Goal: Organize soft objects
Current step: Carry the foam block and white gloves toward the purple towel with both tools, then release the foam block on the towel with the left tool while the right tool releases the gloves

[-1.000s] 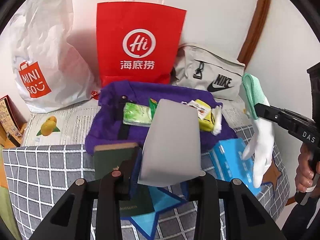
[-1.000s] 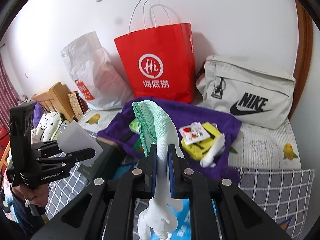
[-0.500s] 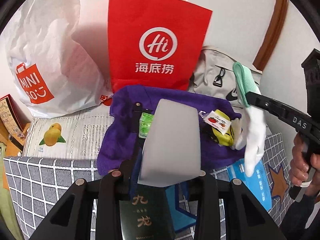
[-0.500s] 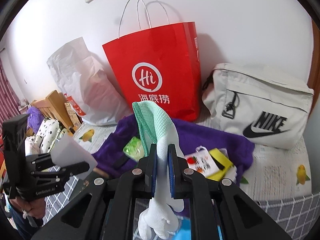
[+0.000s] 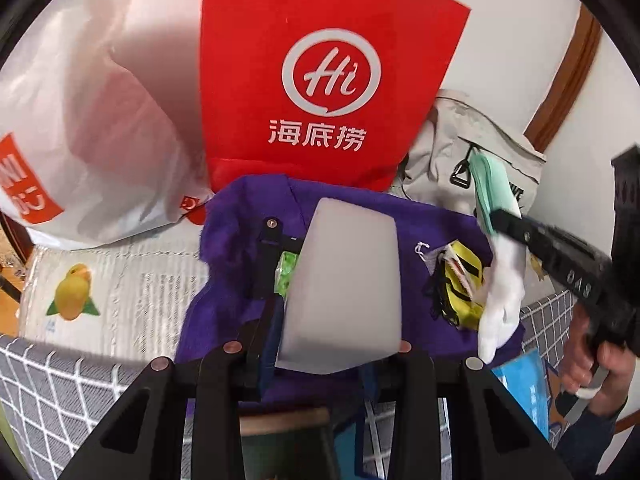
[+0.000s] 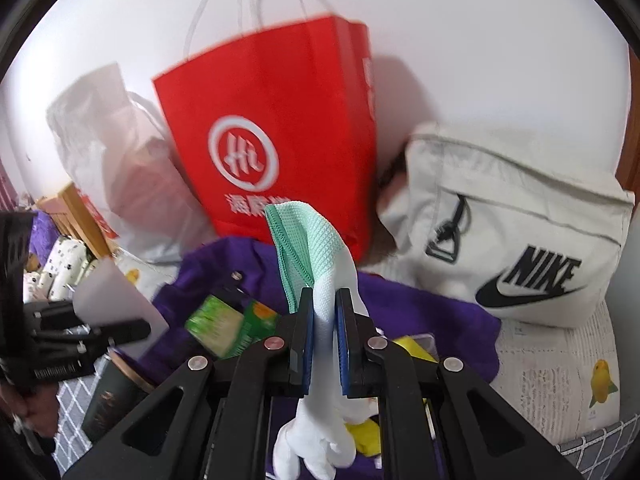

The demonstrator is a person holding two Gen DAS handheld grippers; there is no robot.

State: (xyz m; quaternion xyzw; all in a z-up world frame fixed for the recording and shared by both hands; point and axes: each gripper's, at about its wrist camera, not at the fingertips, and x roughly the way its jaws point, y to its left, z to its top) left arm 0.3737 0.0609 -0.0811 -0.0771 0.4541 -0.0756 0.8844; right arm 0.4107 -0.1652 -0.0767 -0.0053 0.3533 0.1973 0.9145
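Observation:
My left gripper (image 5: 328,300) is shut on a white sponge block (image 5: 344,288) and holds it above a purple fleece cloth (image 5: 240,280). My right gripper (image 6: 323,328) is shut on a white glove with a mint-green cuff (image 6: 320,264), which hangs down between the fingers. The glove (image 5: 502,280) and the right gripper (image 5: 560,252) also show in the left wrist view at the right. The left gripper with the sponge (image 6: 108,300) shows at the left of the right wrist view. A red paper bag (image 5: 320,80) stands close behind the cloth.
A white Miniso plastic bag (image 5: 80,120) stands left of the red bag (image 6: 276,140), a beige Nike bag (image 6: 520,240) to its right. A green packet (image 6: 224,328) and yellow packets (image 5: 460,284) lie on the purple cloth. A dark book (image 6: 112,396) and a blue tissue pack (image 5: 524,384) lie on the checked bedding.
Both grippers have moved forward toward the red bag, which now looms larger. The sponge and the glove stay held.

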